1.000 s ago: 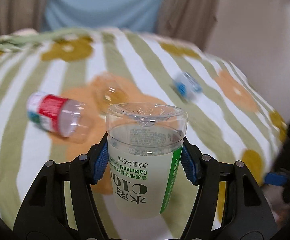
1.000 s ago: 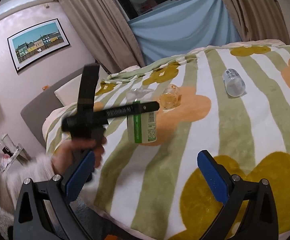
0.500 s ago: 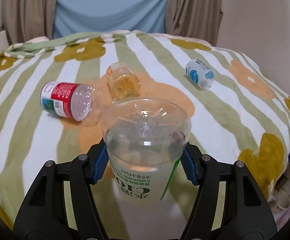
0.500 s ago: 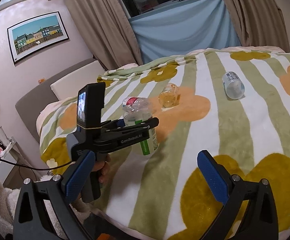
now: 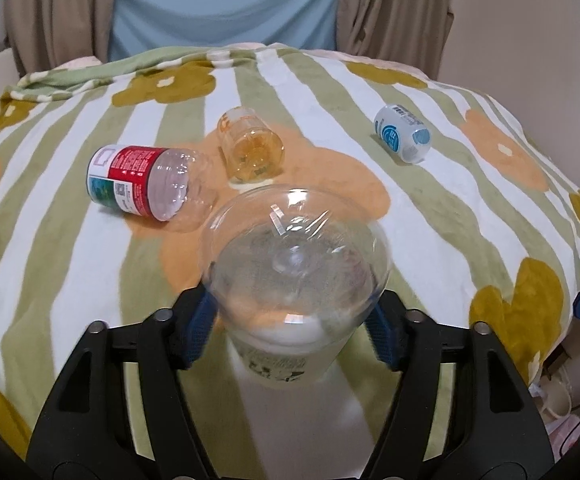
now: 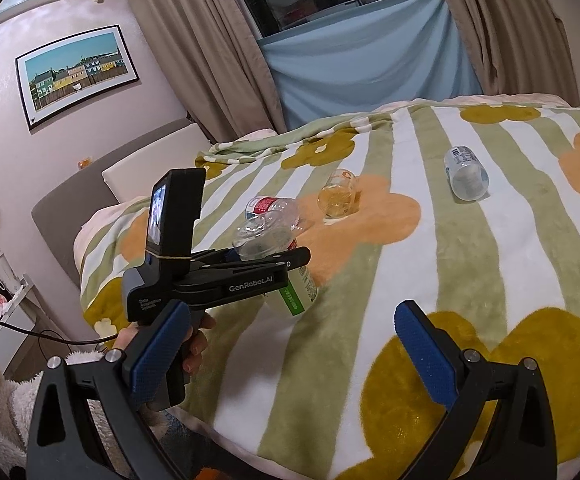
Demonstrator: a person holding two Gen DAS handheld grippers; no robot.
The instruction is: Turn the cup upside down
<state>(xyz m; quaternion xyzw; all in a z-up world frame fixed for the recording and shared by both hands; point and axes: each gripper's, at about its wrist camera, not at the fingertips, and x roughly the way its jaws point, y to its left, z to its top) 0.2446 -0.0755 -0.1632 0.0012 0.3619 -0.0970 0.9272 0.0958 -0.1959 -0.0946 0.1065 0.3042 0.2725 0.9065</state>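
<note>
The left hand-held gripper [image 5: 296,320] is clamped by its blue pads on one clear plastic cup with a green-and-white label [image 5: 296,276], held bottom-up with its closed base toward the camera and its mouth down near the bed's striped, flowered blanket [image 5: 70,264]; whether the rim touches the blanket cannot be told. From the right wrist view the cup [image 6: 280,256] sits tilted in the left hand-held gripper [image 6: 274,260], with a hand [image 6: 194,344] around the grip. The right hand-held gripper [image 6: 286,344] stands wide open, holding nothing, above the blanket's near edge. Beyond lie three more cut-bottle cups on their sides, all seemingly empty: one clear with a red label [image 5: 146,182], one amber-tinted [image 5: 250,144] just beside it, and one with a white-and-blue label [image 5: 402,134] well apart to the right. Beige curtains [image 5: 394,12] hang behind.
</note>
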